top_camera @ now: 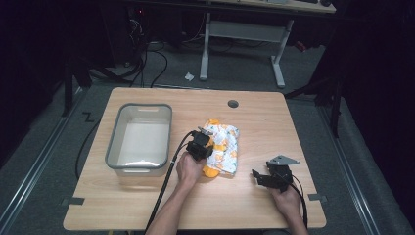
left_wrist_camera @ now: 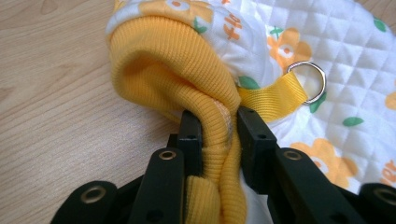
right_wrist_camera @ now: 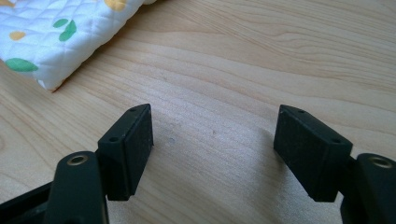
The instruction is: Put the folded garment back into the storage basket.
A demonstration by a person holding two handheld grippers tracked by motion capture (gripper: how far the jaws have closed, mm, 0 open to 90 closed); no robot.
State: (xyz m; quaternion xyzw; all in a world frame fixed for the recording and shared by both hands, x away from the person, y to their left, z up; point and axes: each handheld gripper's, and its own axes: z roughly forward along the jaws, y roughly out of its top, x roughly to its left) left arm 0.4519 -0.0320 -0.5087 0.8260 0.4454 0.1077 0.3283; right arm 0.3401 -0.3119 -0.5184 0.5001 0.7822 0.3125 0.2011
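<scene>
My left gripper (left_wrist_camera: pixel 215 140) pinches the garment's (top_camera: pixel 226 147) soft yellow cuff (left_wrist_camera: pixel 177 79), a light, floppy hold just ahead of my hand, while my right gripper (right_wrist_camera: pixel 212 149) gapes wide, empty, beside its hem.

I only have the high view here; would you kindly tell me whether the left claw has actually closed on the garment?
Observer: Yes. The left claw is clamped on the yellow ribbed cuff of the garment.
Operator: Thank you. Is there any hardware near that grip?
Observer: A metal ring on a yellow strap lies just beside the jaws.
Operator: And the right claw?
Observer: The right claw is open above bare table, apart from the garment's edge.
</scene>
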